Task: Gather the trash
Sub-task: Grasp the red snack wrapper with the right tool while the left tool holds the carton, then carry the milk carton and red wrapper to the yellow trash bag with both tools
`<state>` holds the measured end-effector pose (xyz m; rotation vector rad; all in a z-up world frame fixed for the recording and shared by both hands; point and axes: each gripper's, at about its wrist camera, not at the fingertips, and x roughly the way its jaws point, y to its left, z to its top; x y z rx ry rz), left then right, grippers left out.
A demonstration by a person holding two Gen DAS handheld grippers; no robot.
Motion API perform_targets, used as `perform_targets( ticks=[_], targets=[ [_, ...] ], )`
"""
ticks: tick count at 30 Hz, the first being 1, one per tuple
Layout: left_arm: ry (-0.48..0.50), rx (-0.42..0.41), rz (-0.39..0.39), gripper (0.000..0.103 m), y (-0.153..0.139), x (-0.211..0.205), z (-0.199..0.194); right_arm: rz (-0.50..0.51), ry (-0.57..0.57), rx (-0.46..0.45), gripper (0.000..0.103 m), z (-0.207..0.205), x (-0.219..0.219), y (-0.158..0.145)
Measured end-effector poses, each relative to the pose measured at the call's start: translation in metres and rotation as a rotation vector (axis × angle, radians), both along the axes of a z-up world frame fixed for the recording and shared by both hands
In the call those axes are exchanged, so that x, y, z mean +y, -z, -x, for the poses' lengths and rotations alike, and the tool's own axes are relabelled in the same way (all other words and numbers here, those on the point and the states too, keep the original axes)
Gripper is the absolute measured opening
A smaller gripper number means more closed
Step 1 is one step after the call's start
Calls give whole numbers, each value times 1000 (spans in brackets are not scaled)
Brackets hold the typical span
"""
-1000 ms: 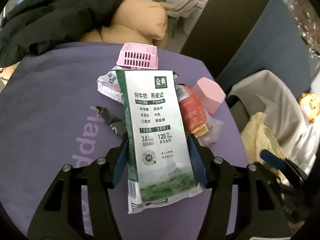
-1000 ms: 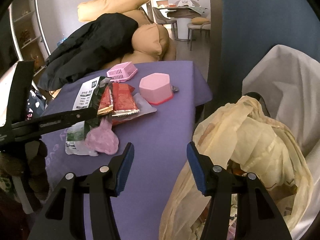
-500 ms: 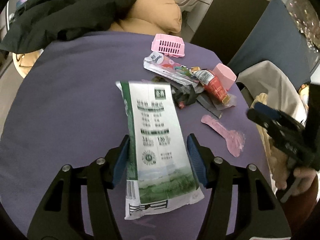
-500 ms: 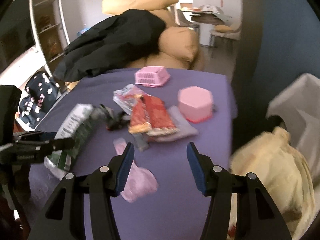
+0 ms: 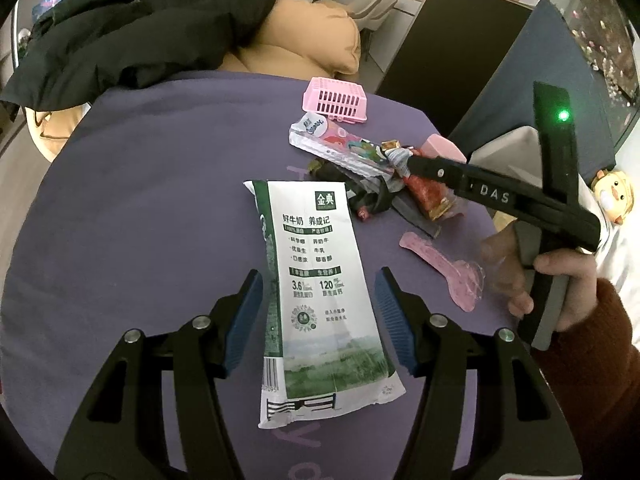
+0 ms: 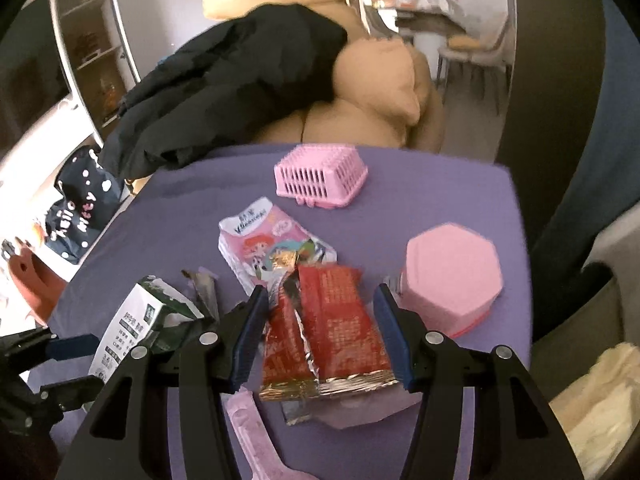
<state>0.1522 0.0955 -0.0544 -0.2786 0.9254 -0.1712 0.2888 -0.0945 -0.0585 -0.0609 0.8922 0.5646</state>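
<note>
A flattened white-and-green milk carton (image 5: pixel 320 280) sticks out forward from my left gripper (image 5: pixel 319 274), which is shut on its lower half above the purple table (image 5: pixel 140 220). From the right wrist view the carton (image 6: pixel 148 320) tilts up at the left, in the left gripper (image 6: pixel 100 360). My right gripper (image 6: pixel 320 292) stands open, low over the trash pile, with a red foil snack wrapper (image 6: pixel 332 328) between its fingers; the pads do not press on it. Seen from the left, the right gripper (image 5: pixel 412 162) reaches over that pile, a hand (image 5: pixel 552 276) holding it.
A pink cartoon pouch (image 6: pixel 276 248), dark wrappers (image 5: pixel 372 196) and a pink plastic spoon (image 5: pixel 440 264) lie around the red wrapper. A pink basket (image 6: pixel 320 178) and a pink hexagonal box (image 6: pixel 452 276) stand behind. A yellow bag (image 6: pixel 592 392) hangs at the right edge. A black jacket (image 6: pixel 240 80) drapes the sofa.
My left gripper drew back from the pile with the milk carton still in it. My right gripper swung left from the yellow bag to over the red wrapper.
</note>
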Motion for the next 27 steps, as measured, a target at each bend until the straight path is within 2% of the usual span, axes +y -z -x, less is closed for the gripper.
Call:
perform_targets(
  ticks=[2, 3, 4, 10, 13, 23, 24, 25, 27],
  targets=[
    [-4, 2, 3, 56, 0, 1, 0, -2, -31, -9, 47, 8, -1, 0],
    [-7, 3, 4, 56, 1, 2, 0, 12, -40, -18, 39, 12, -2, -1],
    [-10, 4, 6, 56, 1, 2, 0, 25, -46, -23, 36, 17, -3, -2],
    [-28, 11, 8, 59, 6, 3, -2, -46, -18, -7, 24, 39, -28, -10],
    [-33, 13, 7, 59, 7, 3, -4, -74, 12, -6, 22, 51, -41, -15],
    [-35, 15, -8, 59, 6, -1, -4, -32, -4, 34, 22, 84, -59, -10],
    [-37, 16, -8, 59, 6, -1, -4, -31, -14, 30, 24, 87, -60, -10],
    [-38, 16, -6, 59, 6, 0, -4, -28, -27, 19, 34, 90, -59, -10],
    [-40, 17, -4, 59, 6, 0, -5, -31, -62, -2, 46, 95, -58, -9]
  ],
)
